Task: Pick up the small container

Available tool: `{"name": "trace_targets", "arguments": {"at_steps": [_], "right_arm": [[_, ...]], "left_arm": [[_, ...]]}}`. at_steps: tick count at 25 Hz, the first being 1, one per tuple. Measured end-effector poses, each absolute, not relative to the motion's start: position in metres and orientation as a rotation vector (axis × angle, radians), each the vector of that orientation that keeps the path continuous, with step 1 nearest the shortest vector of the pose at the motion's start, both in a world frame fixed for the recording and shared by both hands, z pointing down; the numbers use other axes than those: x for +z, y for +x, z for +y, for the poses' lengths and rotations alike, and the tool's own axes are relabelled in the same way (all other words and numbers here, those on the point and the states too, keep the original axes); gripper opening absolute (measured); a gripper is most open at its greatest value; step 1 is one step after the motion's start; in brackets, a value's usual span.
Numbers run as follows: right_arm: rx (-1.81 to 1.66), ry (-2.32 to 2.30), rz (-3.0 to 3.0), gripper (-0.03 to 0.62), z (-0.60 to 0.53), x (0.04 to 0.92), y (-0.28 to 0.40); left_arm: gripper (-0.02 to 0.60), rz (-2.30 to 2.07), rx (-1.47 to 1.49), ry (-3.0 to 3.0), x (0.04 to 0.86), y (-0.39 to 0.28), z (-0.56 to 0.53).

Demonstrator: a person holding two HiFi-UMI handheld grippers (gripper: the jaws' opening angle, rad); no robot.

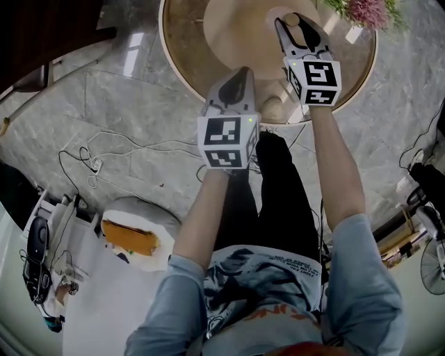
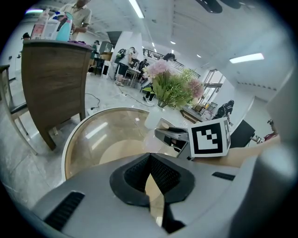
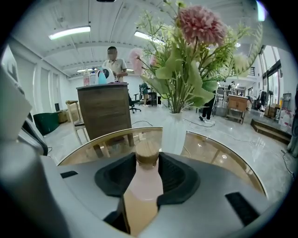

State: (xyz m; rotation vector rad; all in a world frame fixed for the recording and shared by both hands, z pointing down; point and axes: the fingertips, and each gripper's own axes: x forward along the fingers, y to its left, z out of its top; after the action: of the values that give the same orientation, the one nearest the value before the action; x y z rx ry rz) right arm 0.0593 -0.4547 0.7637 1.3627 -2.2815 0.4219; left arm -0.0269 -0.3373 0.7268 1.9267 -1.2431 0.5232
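Note:
The small container (image 3: pixel 145 182) is a pale pink bottle with a round wooden lid (image 3: pixel 147 153). It stands upright between the dark pads of my right gripper (image 3: pixel 147 174), which press on both of its sides. In the head view the right gripper (image 1: pixel 295 25) reaches over the round glass table (image 1: pixel 175 66), with the container's lid (image 1: pixel 293 19) just visible at its tips. My left gripper (image 1: pixel 238 78) hovers over the table's near rim, lower and to the left, with its jaws together and nothing in them. The left gripper view shows its pads (image 2: pixel 160 174) meeting and the right gripper (image 2: pixel 173 135) beyond them.
A white vase (image 3: pixel 173 133) with pink flowers (image 3: pixel 198 23) stands just behind the container. A wooden cabinet (image 3: pixel 105 113) and a person (image 3: pixel 112 60) are beyond the table. Cables (image 1: pixel 90 160) and a white stool (image 1: pixel 133 229) lie on the floor at left.

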Motion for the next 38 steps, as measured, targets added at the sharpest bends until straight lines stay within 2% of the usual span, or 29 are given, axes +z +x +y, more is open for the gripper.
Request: {"name": "trace_targets", "arguments": {"at_steps": [11,20,38], "right_arm": [[0.482,1.395,-2.279,0.15,-0.456,0.756,0.059],[0.468,1.457,-2.375,0.15,-0.437,0.689,0.072],[0.299,1.465,-2.498,0.15,-0.339,0.485,0.112]], "left_arm": [[0.023,-1.242,0.528,1.93,0.726,-0.025,-0.318],[0.023,-1.314,0.491,1.932,0.715,-0.033,-0.309],[0.023,-1.542,0.241,2.041,0.526,-0.009,-0.31]]}}
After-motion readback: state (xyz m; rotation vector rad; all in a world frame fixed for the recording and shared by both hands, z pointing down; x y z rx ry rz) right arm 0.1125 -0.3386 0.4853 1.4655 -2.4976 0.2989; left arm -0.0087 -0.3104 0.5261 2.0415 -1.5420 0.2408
